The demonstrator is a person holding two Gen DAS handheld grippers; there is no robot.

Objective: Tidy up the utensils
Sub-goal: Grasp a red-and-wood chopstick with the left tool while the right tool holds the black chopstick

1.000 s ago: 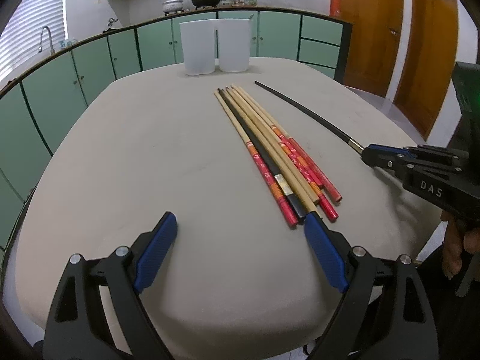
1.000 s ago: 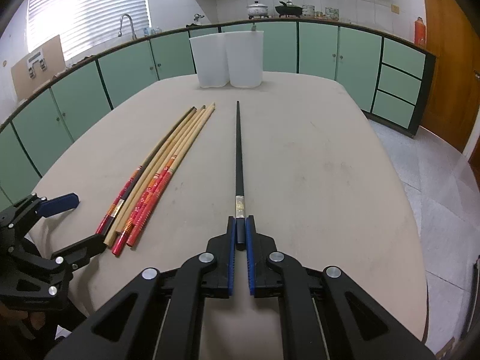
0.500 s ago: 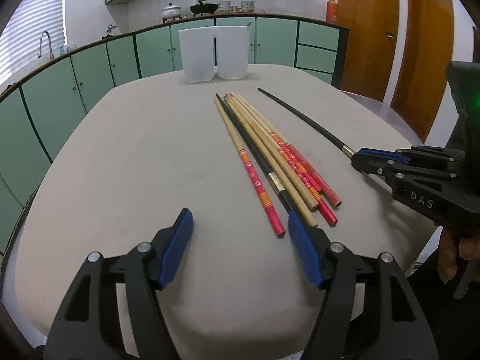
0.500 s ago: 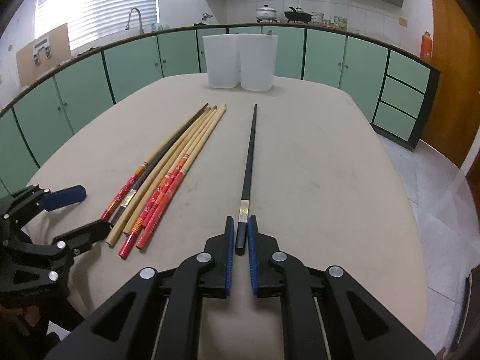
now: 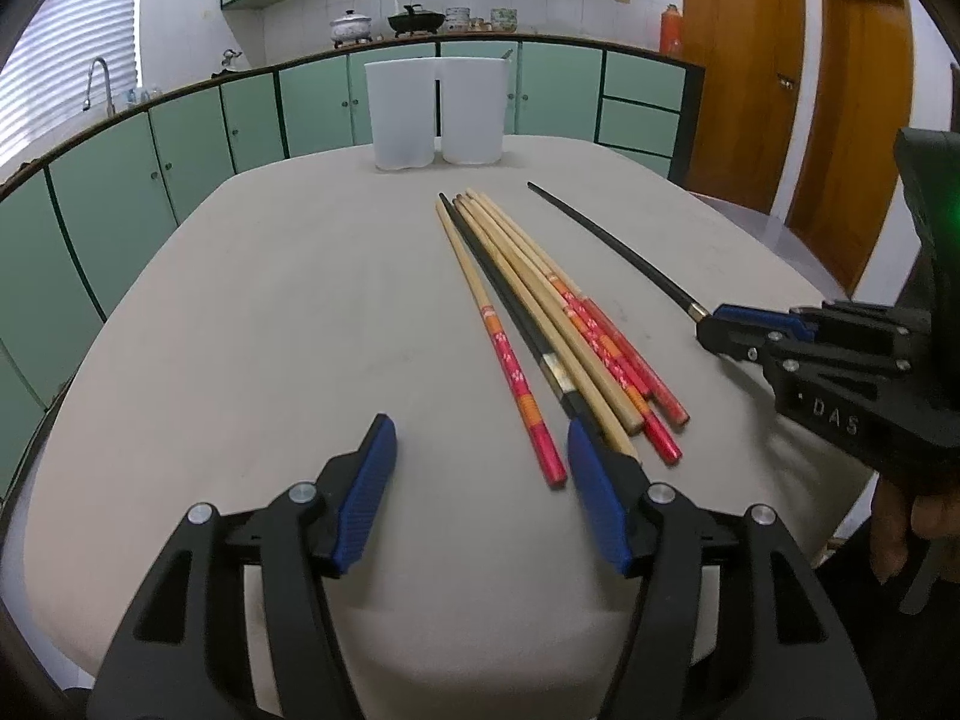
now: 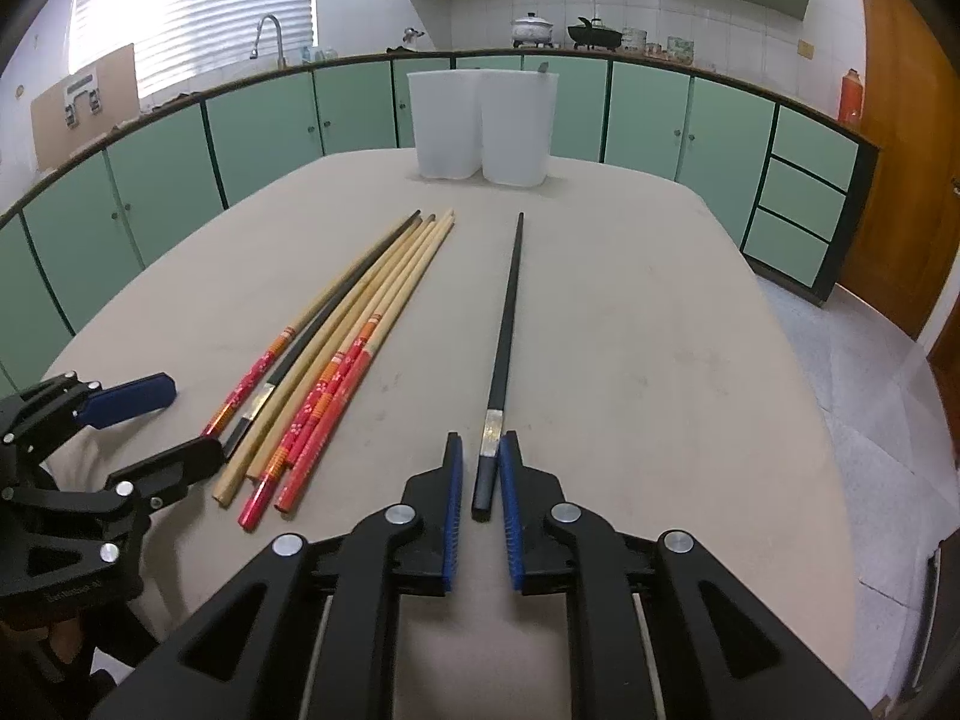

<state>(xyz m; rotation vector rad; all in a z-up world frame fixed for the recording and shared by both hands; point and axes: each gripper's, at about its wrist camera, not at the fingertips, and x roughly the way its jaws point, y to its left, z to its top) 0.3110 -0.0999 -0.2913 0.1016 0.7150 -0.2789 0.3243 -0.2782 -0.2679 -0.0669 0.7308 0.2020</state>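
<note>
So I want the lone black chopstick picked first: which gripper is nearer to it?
Right. The right gripper has its fingers on either side of the black chopstick at its butt end. The left gripper sits open beyond the chopstick bundle, away from it.

- The left wrist camera is sitting low behind the left gripper (image 5: 480, 480), close over the near edge of the table (image 5: 240, 330), and is facing across it to the two white containers (image 5: 435, 114).
- The right wrist camera is looking the same way from further right, behind the right gripper (image 6: 480, 480).
- Both views are sharing the chopsticks bundle (image 5: 540, 312), the cabinets (image 6: 270, 132), and each other's gripper.
</note>
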